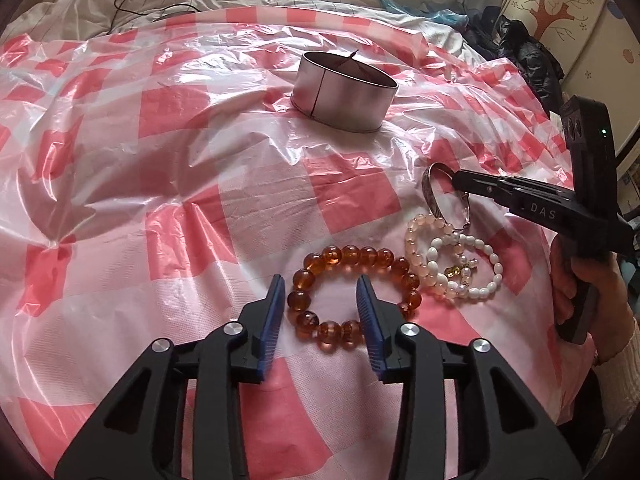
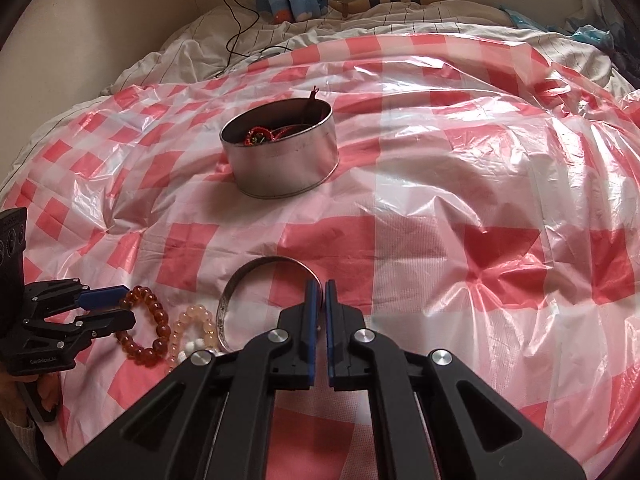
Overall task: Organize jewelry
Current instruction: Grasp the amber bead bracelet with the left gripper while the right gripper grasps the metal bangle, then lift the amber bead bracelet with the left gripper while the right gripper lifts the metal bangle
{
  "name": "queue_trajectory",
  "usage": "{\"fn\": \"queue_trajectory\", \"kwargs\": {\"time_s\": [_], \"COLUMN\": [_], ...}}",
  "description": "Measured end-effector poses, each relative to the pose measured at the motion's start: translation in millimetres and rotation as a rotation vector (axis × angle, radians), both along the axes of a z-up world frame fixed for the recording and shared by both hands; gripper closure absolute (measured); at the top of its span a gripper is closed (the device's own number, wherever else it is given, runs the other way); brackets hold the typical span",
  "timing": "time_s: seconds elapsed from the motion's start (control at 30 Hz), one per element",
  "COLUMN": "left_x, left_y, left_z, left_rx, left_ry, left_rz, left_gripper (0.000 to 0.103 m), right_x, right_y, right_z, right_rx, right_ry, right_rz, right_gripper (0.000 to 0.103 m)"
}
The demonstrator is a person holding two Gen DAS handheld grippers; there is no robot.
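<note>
1. My right gripper point(image 2: 319, 286) pinches the silver bangle's point(image 2: 240, 280) rim, near the bead bracelets.
2. My left gripper point(image 1: 322, 292) straddles the amber bracelet point(image 1: 352, 256), wide open, empty.
3. I should lift the bangle level toward the far tin point(image 2: 280, 168).

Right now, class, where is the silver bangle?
The silver bangle is pinched by the right gripper, beside the pale pink bracelet, nearer than the metal tin.

Left gripper point(image 1: 320, 284): black angular plastic frame, ribbed blue finger pads point(image 1: 269, 320), round silver screw heads at the linkage joints. Right gripper point(image 2: 319, 286): identical build; its side carries white "DAS" lettering and a green indicator light. The right hand point(image 1: 576, 284) shows bare skin and a pale knitted sleeve cuff.
</note>
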State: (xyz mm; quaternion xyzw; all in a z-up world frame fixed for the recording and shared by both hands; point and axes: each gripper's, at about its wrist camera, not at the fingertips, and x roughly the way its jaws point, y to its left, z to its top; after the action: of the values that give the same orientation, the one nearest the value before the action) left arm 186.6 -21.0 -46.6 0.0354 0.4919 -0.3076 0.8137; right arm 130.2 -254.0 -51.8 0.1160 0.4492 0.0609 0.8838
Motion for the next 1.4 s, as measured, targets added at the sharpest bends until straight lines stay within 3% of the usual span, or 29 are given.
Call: {"fn": "queue_trajectory", "kwargs": {"time_s": [0.17,0.23,0.27,0.6,0.87,1.4], "left_x": [-2.6,-2.8,-2.8,-10.9,-6.2,5.9], "left_y": [-5.6,-5.6,-5.4,-5.9,-11.6,-55.0], "left_z": [-1.0,-1.4,-1.4,26.7,37.8,39.7], "left_rx": [0.021,0.043,0.042,0.02,-0.016,0.108], "left_ry": [-0.017,-0.033,-0.034,-0.179,-0.197,-0.264], "left_rz": [-0.006,0.009,0.005,-0.005,0.005,0.002], "left_gripper": [0.062,0.086,0.093,0.093,0.093,0.093], "right_x": [0.0,-0.7,-1.5,-10.6,-14.6,-10.1], "right_y": [1.8,4.7,5.7,-2.5,-14.7,-14.8], "right_z": [-3.2,-3.6,-2.6,21.9,33.8,28.8], "right_rx": [-0.012,-0.028,-0.036,-0.015,0.05,0.052], "right_ry": [0.009,0.005,-0.003,-0.124,-0.175,-0.159], "right_rz": [0.012,0.021,0.023,-0.014,-0.04,-0.028], "right_gripper": [0.098,0.098,0.098,0.1,0.1,0.1]}}
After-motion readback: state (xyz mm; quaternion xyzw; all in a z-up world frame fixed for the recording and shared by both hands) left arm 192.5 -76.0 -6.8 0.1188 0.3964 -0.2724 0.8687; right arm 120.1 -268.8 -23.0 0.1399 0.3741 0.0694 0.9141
